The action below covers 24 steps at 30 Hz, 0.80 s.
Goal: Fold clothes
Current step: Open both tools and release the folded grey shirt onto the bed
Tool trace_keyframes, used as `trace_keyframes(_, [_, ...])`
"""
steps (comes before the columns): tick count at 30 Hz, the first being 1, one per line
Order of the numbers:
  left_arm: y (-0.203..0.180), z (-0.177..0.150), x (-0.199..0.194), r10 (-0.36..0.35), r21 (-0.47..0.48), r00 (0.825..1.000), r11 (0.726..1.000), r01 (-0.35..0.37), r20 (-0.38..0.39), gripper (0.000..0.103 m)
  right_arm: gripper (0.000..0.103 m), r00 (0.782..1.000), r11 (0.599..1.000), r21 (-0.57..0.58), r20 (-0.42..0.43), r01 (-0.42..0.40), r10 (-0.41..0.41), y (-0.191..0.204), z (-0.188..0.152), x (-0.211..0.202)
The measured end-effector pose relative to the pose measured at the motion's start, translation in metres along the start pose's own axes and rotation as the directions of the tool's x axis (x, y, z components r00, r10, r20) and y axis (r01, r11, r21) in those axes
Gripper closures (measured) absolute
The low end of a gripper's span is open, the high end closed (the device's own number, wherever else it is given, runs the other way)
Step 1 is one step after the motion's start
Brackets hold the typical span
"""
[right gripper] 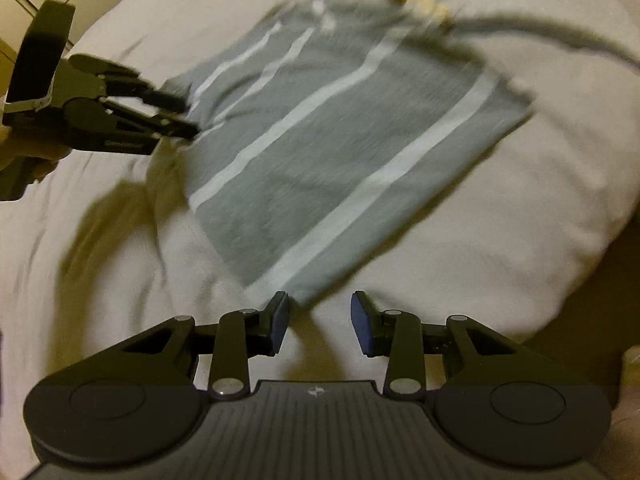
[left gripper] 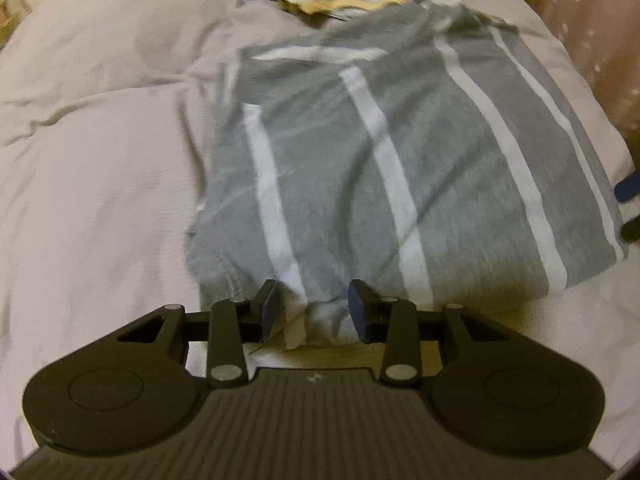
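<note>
Pale bedding (left gripper: 100,200) carries the folded grey white-striped garment (left gripper: 400,168). Your left gripper (left gripper: 314,312) has jaws apart around its near edge; close fully before lifting. Your right gripper (right gripper: 320,320), jaws apart and empty, sits just short of the corner.

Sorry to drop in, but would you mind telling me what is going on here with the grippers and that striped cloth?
A person is folding a grey garment with white stripes on a pale bed cover, using two handheld grippers. The left gripper is open with a bunched edge of the garment between its fingers. The right gripper is open at the garment's near corner, holding nothing. The garment lies roughly folded into a rectangle.
</note>
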State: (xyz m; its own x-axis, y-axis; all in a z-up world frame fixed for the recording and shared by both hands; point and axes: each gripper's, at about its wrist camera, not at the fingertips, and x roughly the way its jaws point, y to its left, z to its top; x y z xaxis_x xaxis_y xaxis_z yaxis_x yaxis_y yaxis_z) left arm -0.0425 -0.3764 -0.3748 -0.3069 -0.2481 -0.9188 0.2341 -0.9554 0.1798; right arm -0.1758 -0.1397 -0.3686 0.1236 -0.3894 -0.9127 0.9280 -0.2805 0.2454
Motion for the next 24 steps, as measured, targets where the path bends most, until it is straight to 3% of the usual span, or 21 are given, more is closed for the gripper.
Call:
trace_keyframes(6, [-0.007, 0.009, -0.039, 0.025, -0.012, 0.996, 1.0, -0.024, 0.082, 0.07, 0.065, 0.985, 0.997, -0.017, 0.158, 0.069, -0.066, -0.021, 0.051, -0.009])
trace_keyframes(11, [-0.022, 0.019, -0.027, -0.002, -0.012, 0.997, 1.0, 0.003, 0.078, 0.069, 0.066, 0.963, 0.99, -0.104, 0.263, 0.093, -0.063, -0.031, 0.118, 0.016])
trace_keyframes(14, [-0.027, 0.025, -0.01, -0.017, -0.027, 0.999, 0.999, 0.018, 0.05, 0.069, 0.066, 0.982, 0.983, -0.163, 0.184, 0.081, -0.05, -0.044, 0.148, 0.05])
trace_keyframes(17, [-0.027, 0.025, 0.005, -0.033, -0.063, 0.999, 0.997, 0.034, 0.016, 0.067, 0.066, 0.994, 0.987, -0.163, 0.108, 0.01, 0.008, -0.065, 0.16, 0.069])
trace_keyframes(21, [-0.021, 0.027, 0.0, -0.017, -0.103, 1.0, 0.994, 0.018, 0.016, 0.064, 0.066, 0.99, 0.982, -0.19, 0.141, 0.003, 0.024, -0.068, 0.16, 0.044])
trace_keyframes(24, [-0.014, 0.023, 0.0, 0.001, -0.144, 1.0, 0.99, -0.001, -0.005, 0.061, 0.059, 0.99, 0.987, -0.161, 0.138, 0.005, 0.017, -0.072, 0.146, 0.033])
